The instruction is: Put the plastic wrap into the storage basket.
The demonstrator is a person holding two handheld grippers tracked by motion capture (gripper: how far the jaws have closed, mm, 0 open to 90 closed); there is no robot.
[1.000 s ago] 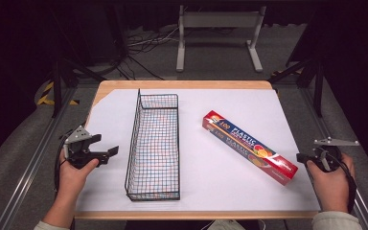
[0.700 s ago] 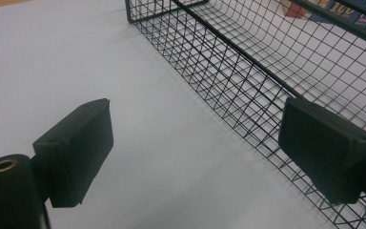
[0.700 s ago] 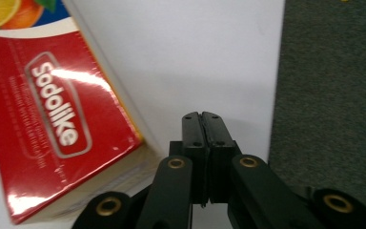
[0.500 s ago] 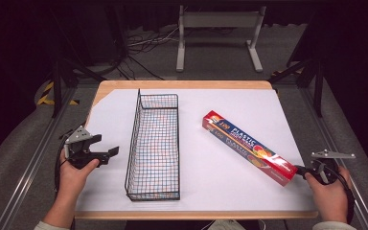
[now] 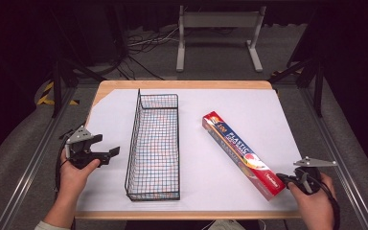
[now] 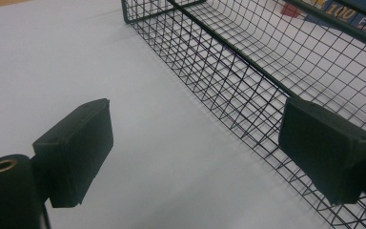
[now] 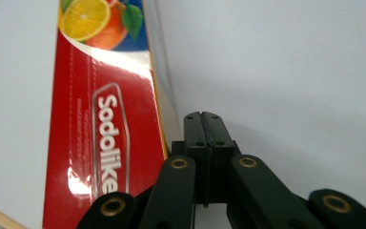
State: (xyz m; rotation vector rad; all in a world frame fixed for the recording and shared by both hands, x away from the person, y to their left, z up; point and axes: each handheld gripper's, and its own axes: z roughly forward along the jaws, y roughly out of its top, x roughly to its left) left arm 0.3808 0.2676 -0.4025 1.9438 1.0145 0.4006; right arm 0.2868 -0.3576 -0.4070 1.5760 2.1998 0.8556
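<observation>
Left gripper (image 5: 109, 153), jaws spread and empty, is idling at 9 o'clock of the basket (image 5: 154, 143), while right gripper (image 5: 283, 178), clenched on nothing, is sitting beside the box (image 5: 242, 153) end at 5 o'clock, likely poised to nudge it.

Wire basket (image 5: 154, 148): on the table (image 5: 182, 85), left of centre. Wrap box (image 5: 242, 153): right of basket, lying apart from it. Left gripper (image 5: 106, 154): just left of basket. Right gripper (image 5: 283, 179): far right of basket, at box's near end
</observation>
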